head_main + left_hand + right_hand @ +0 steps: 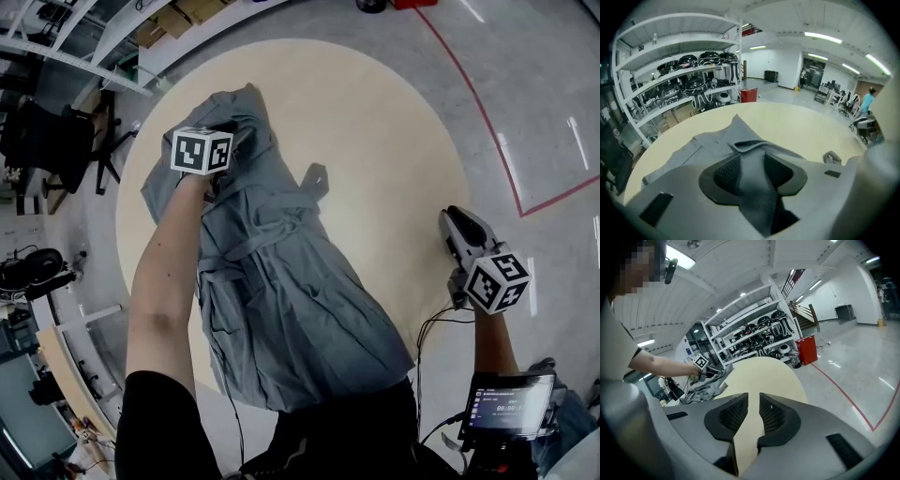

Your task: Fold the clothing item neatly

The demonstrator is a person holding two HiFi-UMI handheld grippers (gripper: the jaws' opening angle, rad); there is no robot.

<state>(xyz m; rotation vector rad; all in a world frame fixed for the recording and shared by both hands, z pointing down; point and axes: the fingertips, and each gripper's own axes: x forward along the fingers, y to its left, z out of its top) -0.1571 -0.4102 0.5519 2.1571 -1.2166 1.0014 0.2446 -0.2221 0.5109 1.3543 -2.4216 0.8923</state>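
**A:** Whereabouts of the gray garment (281,291)?

**B:** Spread rumpled across the round pale surface (394,141), running from the far left down to the near edge by the person's body.

**A:** And the left gripper (234,136)?

**B:** Down on the garment's far left end, next to a collar-like fold. Jaws parted, with a band of the gray cloth lying through the gap and filling it side to side. No clear squeeze on it.

**A:** And the right gripper (457,220)?

**B:** Held at the surface's right edge, well apart from the garment. Jaws only a narrow slit apart and gripping nothing, with just the pale surface showing through the gap.

**A:** Anything around the scene?

**B:** White shelves (684,79) loaded with dark gear beyond the far side, with a red bin (749,95) just beside them. A red line (487,122) curving over the gray floor (544,94) to the right.
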